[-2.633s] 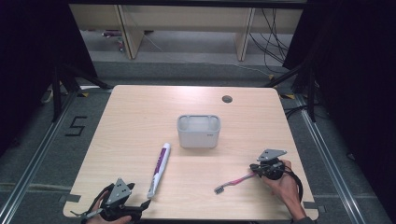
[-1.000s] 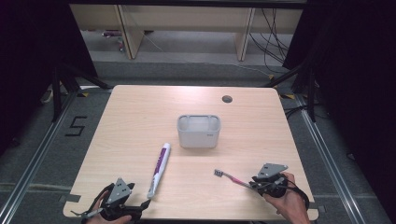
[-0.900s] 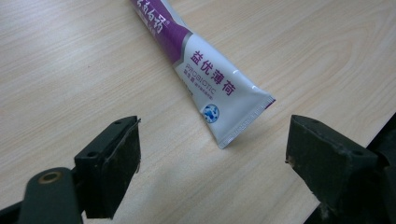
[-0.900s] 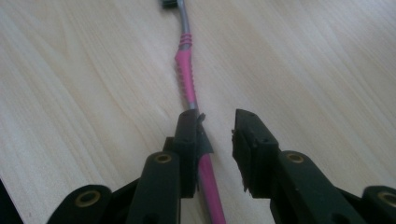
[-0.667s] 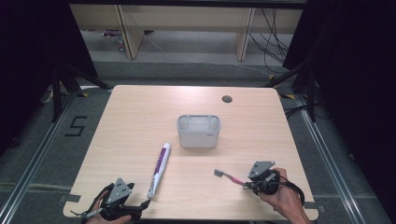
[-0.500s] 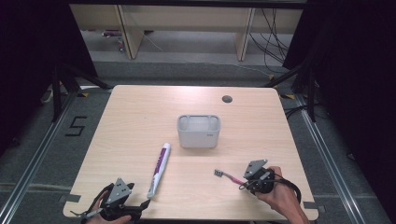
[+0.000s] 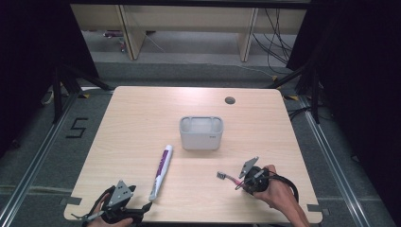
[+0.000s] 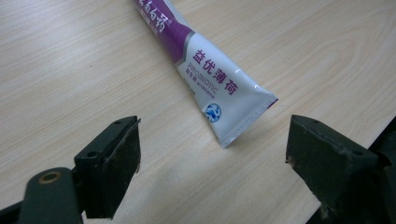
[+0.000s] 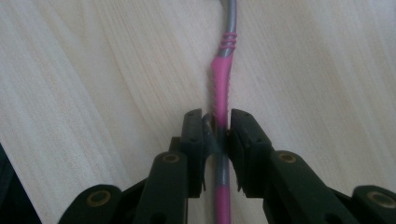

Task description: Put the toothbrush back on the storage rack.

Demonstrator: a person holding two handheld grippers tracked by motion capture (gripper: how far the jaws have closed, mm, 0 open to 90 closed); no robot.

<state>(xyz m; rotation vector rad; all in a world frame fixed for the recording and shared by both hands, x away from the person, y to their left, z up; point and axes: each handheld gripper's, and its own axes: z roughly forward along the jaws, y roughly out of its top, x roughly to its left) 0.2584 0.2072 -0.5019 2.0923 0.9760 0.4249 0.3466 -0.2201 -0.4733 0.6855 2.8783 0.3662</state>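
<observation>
Table (image 7: pixel 142 118): 1 toothbrush (image 7: pixel 227 177), 1 tube (image 7: pixel 161 171), 1 holder (image 7: pixel 201 133)

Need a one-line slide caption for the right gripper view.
Right gripper shut on the pink-and-grey toothbrush handle, its neck running ahead over the wooden table.

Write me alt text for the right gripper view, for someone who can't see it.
The right gripper has its two black jaws shut on the handle of a pink and grey toothbrush, which runs straight away from the camera. Beneath it lies the pale wooden table.
</observation>
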